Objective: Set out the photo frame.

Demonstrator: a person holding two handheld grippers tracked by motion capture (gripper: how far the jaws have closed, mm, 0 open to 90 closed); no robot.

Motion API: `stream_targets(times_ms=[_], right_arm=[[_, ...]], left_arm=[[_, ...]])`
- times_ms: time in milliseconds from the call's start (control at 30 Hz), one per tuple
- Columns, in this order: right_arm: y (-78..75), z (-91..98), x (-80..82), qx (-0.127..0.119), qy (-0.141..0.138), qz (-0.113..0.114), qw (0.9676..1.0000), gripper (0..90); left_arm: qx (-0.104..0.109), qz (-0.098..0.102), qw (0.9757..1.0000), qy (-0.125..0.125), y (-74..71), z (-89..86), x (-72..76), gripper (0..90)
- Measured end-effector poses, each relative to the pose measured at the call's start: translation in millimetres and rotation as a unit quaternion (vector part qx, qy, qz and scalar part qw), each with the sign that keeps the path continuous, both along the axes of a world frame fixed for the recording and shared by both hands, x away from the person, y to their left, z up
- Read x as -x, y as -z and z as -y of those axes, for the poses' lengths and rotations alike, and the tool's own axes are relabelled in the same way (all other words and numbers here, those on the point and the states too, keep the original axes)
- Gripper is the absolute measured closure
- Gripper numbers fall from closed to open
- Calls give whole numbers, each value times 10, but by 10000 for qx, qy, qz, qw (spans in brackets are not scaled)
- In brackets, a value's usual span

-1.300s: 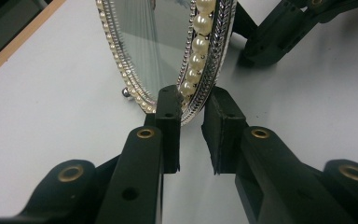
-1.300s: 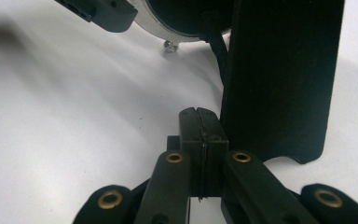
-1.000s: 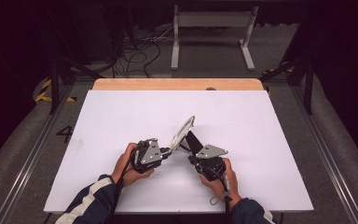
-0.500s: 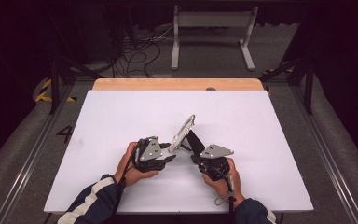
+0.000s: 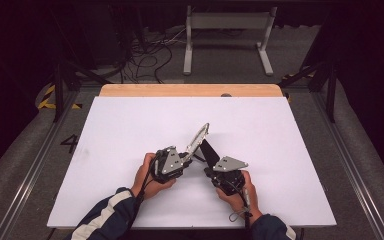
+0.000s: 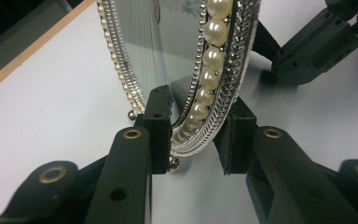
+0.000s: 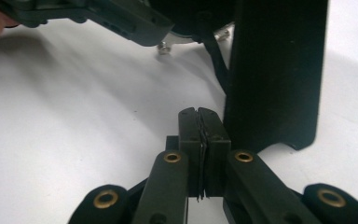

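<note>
Little has shifted since the earlier frames: the frame stands at the same tilt, and the left jaws have just been closing around its lower rim.

From the high view, the frame is seen propped on the white tabletop, near the middle and toward the near edge, leaning between the left gripper and the right gripper. Its black stand slopes down toward the right gripper.

From the left gripper view, the pearl-edged frame is seen between the spread jaws; the left pad lies against the rim, while a gap is left at the other pad, so no firm pinch is made yet.

From the right gripper view, the jaws of the right gripper are pressed together on nothing visible, just beside the stand.

A slip is judged likely if the frame is lifted before both pads bear on it: the rounded, beaded rim could slide out, or the glass could tip flat.
</note>
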State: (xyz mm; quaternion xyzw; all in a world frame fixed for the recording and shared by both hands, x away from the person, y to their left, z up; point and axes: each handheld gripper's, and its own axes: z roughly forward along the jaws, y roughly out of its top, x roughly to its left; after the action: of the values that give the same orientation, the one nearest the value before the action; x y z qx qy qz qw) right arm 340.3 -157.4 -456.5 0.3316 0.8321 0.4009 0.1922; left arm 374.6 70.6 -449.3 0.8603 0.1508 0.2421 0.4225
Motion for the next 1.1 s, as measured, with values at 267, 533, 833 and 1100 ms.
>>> stream_targets(times_ms=[267,533,833,1100], right_arm=[[27,8,-32,21,-8,-104,9999,900],[24,23,-41,88,-14,-104,9999,900],[40,56,-77,128,19,-189,9997,900],[41,99,-115,127,68,-206,9997,900]], left_arm=[[-251,159,9995,73,-15,-19,39,738],[-326,213,9992,88,-24,-6,73,744],[-297,207,9993,79,-20,17,85,737],[-206,80,9997,137,-18,21,68,719]])
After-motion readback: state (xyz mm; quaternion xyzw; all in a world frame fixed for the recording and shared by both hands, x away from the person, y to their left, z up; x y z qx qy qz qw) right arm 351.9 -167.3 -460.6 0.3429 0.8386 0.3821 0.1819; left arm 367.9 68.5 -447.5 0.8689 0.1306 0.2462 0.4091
